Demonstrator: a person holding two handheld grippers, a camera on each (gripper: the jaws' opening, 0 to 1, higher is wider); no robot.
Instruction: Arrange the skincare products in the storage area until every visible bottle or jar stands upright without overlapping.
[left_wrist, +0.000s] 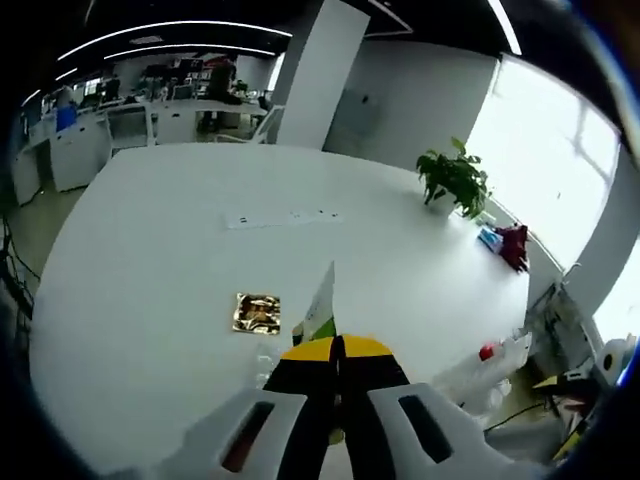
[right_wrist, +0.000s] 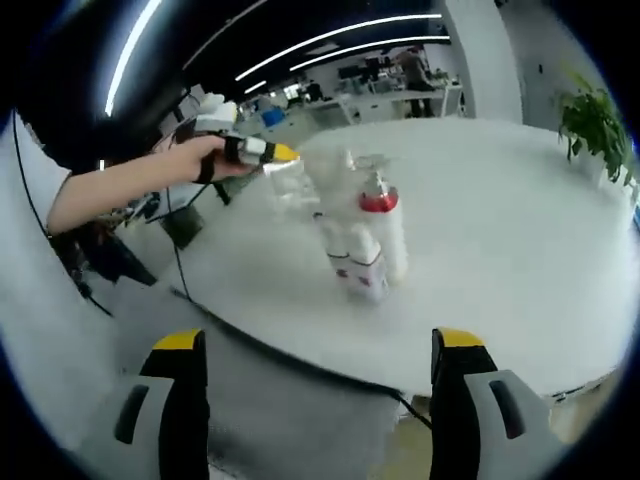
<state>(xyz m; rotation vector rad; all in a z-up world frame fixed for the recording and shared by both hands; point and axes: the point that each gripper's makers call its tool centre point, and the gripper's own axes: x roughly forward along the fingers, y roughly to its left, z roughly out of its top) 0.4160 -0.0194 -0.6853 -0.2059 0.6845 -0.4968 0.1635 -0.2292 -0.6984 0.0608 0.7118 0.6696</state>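
Observation:
In the left gripper view my left gripper is shut, its yellow tips pressed together. A thin white-and-green carton rises just past the tips; whether they pinch it is unclear. A white pump bottle with a red collar stands near the table edge to the right. In the right gripper view my right gripper is wide open and holds nothing, short of the table. Ahead stand the pump bottle, a white box and a clear bottle. The left gripper, held by a hand, touches the clear bottle's top.
The big round white table carries a gold foil packet, a potted plant, a red item and a flat white strip. Desks and chairs stand behind. The table's near edge curves in front of my right gripper.

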